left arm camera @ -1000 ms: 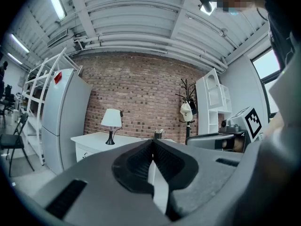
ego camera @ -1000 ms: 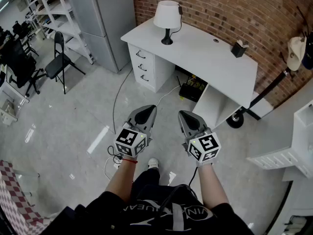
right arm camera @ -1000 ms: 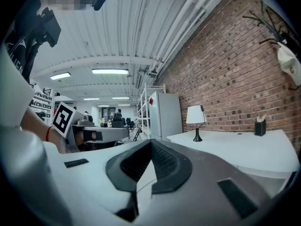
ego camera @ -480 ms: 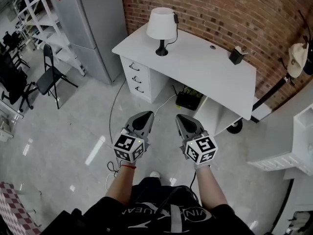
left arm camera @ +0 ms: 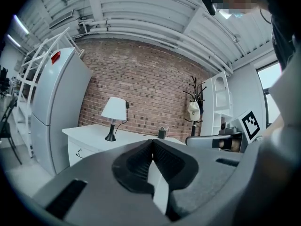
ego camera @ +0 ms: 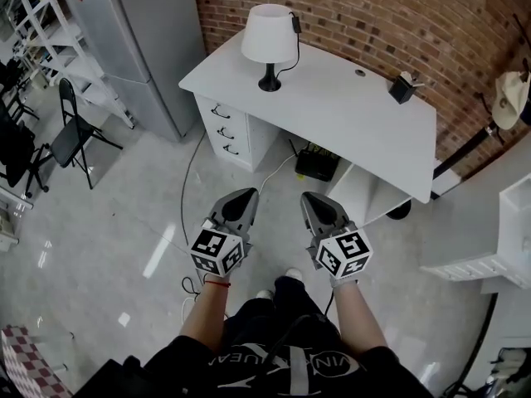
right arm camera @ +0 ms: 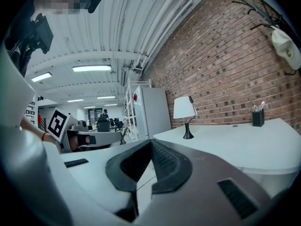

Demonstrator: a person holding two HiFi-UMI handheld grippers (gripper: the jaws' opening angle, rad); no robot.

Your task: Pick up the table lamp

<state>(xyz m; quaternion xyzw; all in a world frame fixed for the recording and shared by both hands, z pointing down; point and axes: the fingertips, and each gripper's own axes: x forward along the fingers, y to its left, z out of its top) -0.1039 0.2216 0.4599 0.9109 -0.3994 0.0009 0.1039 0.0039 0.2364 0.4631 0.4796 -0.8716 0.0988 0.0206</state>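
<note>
White-shaded table lamp (ego camera: 269, 46) on a black stem — upright at the left end of the white desk (ego camera: 348, 118).
Over the grey floor (ego camera: 124, 222), well apart from the desk: left gripper (ego camera: 241, 199) and right gripper (ego camera: 314, 201) — jaws together, nothing between; small dark holder (ego camera: 402, 88) at desk's right, perhaps for pens.

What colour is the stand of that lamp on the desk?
The table lamp's slim stand is black, below a white shade; clearest in the head view.
</note>
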